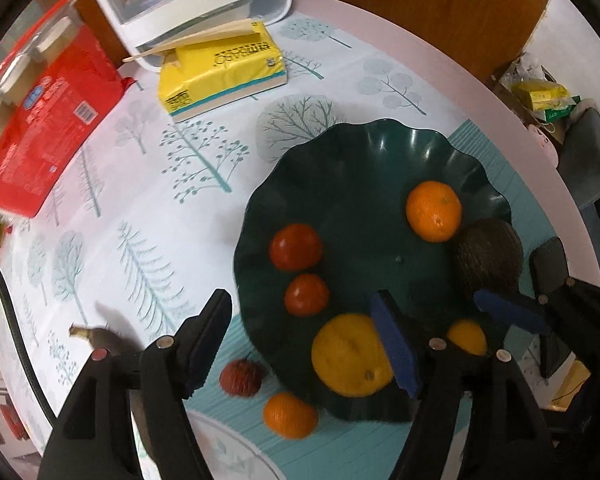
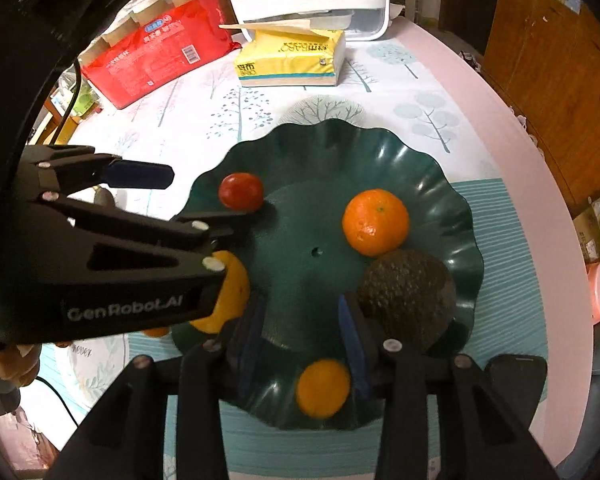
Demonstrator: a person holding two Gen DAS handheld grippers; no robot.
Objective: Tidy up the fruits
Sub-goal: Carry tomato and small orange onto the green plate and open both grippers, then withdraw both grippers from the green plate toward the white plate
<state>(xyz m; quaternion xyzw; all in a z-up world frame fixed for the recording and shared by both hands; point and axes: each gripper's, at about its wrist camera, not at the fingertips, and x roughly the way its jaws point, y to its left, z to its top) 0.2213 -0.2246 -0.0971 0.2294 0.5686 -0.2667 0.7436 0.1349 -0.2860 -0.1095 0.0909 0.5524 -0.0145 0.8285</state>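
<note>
We'd got most fruit into the green bowl (image 1: 380,152); a lychee (image 1: 241,377) and tangerine (image 1: 290,415) sat just outside, left gripper (image 1: 304,340) and right gripper (image 2: 300,344) both released.

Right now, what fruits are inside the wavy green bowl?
Inside the green bowl: an orange, an avocado, two tomatoes, a big yellow fruit and a small yellow-orange fruit. The left gripper covers part of the bowl.
</note>
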